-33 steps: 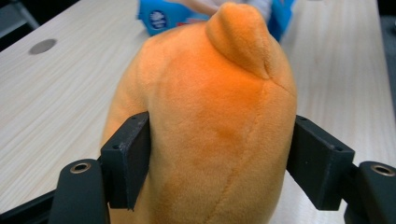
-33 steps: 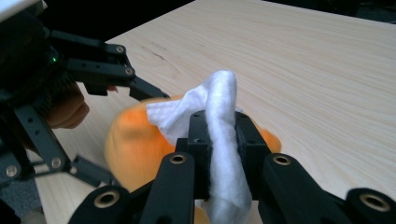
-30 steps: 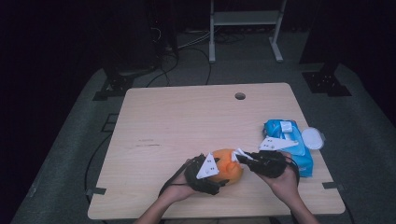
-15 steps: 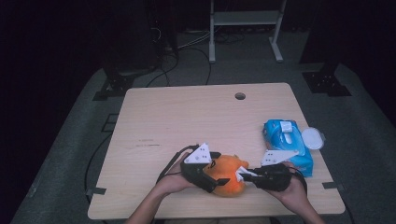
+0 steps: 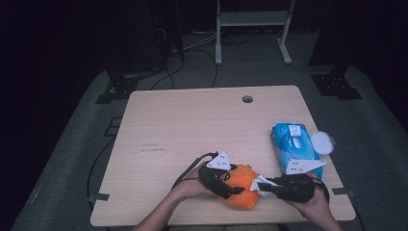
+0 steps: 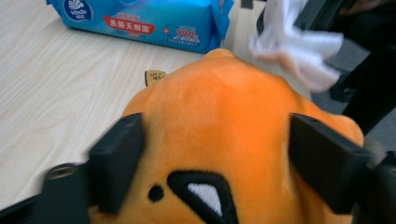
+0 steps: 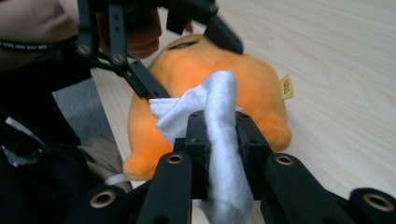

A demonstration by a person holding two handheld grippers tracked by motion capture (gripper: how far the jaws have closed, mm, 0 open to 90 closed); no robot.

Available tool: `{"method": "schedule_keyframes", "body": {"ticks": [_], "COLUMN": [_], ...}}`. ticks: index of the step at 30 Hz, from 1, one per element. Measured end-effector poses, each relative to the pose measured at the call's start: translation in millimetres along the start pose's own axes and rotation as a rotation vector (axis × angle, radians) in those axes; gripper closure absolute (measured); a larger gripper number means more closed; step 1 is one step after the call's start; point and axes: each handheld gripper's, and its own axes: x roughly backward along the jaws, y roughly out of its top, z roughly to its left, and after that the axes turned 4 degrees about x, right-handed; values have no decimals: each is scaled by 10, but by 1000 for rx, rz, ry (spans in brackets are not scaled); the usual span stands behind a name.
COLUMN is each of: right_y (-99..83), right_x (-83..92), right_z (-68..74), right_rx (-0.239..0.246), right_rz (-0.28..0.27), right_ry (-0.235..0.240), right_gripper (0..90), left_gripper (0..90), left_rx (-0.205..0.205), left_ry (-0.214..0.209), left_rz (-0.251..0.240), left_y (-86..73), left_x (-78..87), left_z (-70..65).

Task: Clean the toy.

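An orange plush toy (image 5: 244,188) lies near the table's front edge. My left gripper (image 5: 233,186) is shut on it; its jaws have just been closing, and in the left gripper view both black jaws press into the plush toy (image 6: 219,116) from either side. My right gripper (image 5: 265,186) is shut on a white wipe (image 5: 258,183). In the right gripper view the wipe (image 7: 219,107) stands up between the jaws of that gripper (image 7: 219,137) and lies against the plush toy (image 7: 257,88).
A blue pack of wet wipes (image 5: 294,147) lies at the right side of the wooden table (image 5: 192,125), with a round white lid (image 5: 321,143) beside it. A small hole (image 5: 247,99) sits near the far edge. Dark floor surrounds the table.
The left gripper opened off the plush toy, then closed on it again. The toy and both hands have shifted toward the table's front edge. The right gripper keeps the wipe.
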Motion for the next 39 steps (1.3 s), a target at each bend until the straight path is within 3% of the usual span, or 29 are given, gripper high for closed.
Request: {"method": "schedule_keyframes", "body": {"ticks": [2,6,11,16,23,35,39], "right_y": [7,-1,-110,-159,-173,-164,-167], "right_x": [50,138,206,150,133,90,84], "right_z": [-22,-82,-232,-321,-329,-302,-305], "right_rx": [-10,-12,-34,-44,-49,-36,-40], "right_rz": [-23,-28,20,81,78,74,69], "right_ry": [0,-41,-130,-183,-164,-141,-138], "right_gripper": [770,770,769,687,560,525,520], "left_gripper": [371,439,454,454,453,457,456], "left_rx": [0,25,42,56,71,89,95], "left_ry": [11,40,79,123,175,264,316], "left_rz": [10,-34,-67,-88,-110,-105,-119], "left_y": [30,68,81,111,144,199,217], "left_x": [16,98,163,262,373,405,413], "left_z": [-22,-5,36,105,227,520,634]}}
